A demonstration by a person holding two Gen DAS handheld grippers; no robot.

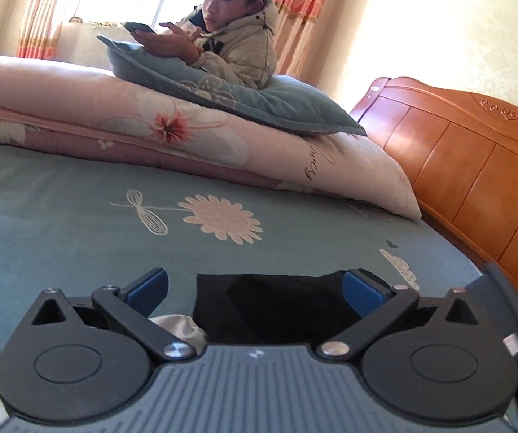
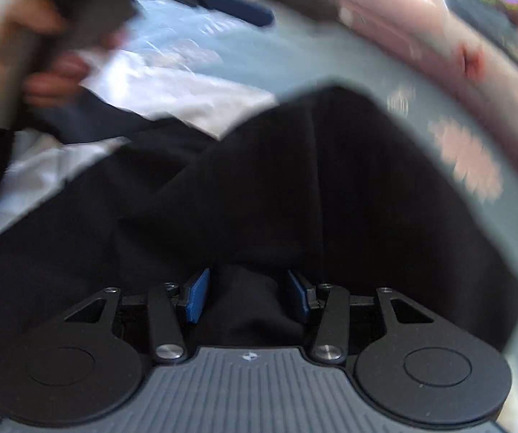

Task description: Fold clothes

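A black garment [image 2: 295,187] lies spread on the bed, with a white cloth [image 2: 172,90] under its far edge. My right gripper [image 2: 247,296] has its blue pads [image 2: 196,296] pressed against a bunched fold of the black garment, shut on it. This view is blurred by motion. In the left wrist view my left gripper [image 1: 257,292] stands wide open just above the sheet. An edge of the black garment [image 1: 270,310] lies between its fingers, untouched, and a bit of the white cloth [image 1: 176,328] shows beside it.
The bed has a grey-green flowered sheet [image 1: 78,216]. A folded pink quilt [image 1: 150,126] lies across its far side. A person [image 1: 237,36] leans there on a blue pillow [image 1: 259,97] with a phone. A wooden headboard [image 1: 457,166] runs along the right. A hand [image 2: 42,83] holds the other gripper's handle.
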